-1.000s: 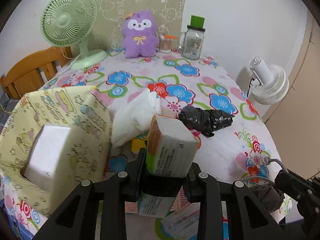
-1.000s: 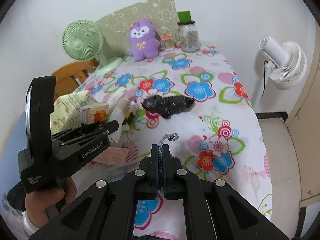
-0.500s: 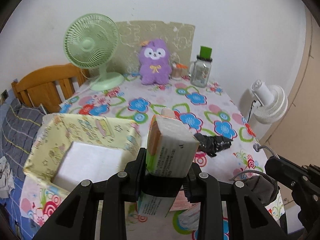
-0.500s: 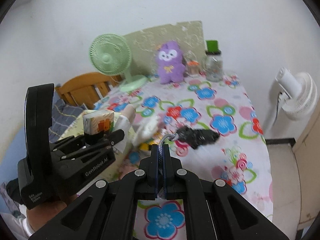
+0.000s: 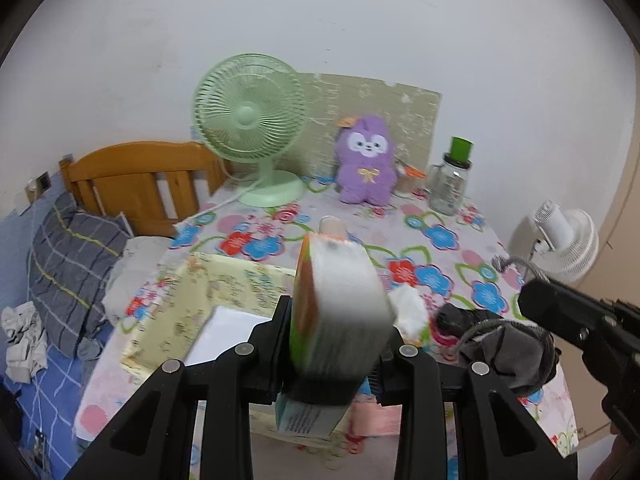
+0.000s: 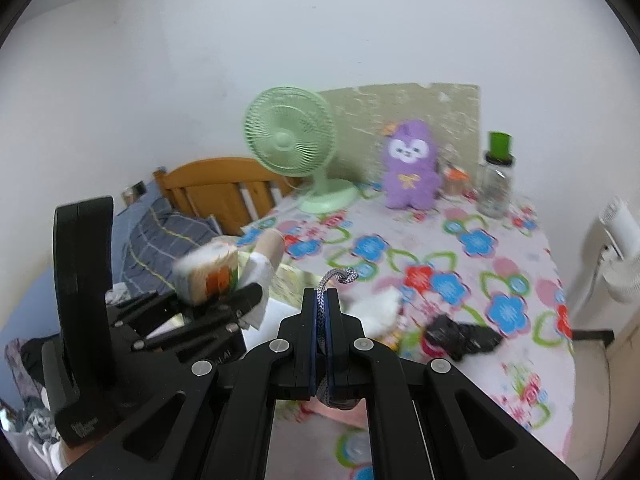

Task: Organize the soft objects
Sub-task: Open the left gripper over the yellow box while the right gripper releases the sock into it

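Left tongs (image 5: 336, 344) clamped across the lower half of a tissue pack (image 5: 338, 300), held upright and raised off the worktop (image 5: 440, 236), with a yellow fabric box (image 5: 224, 292) just below and to the left of those tongs, a white block lying inside it. Looked light and squashy, the plastic wrap probably slick, so best gripped across the flat wide faces near the middle, as here, and not by a corner. Right tongs (image 6: 326, 312) shut on a grey cord (image 6: 340, 276), its loop poking out past the tips; in the left view, a dark grey pouch (image 5: 516, 348) hung under them by that cord. Limp and light by the look of it, likely to swing, so safer carried by the cord close to the pouch mouth. Ahead of both tongs, on the worktop: a white cloth (image 6: 380, 308) and a black crumpled bag (image 6: 460, 336), both floppy, each better pinched at a thick fold. Farther off, a purple plush toy (image 5: 366, 160) beside a green fan (image 5: 252, 120).
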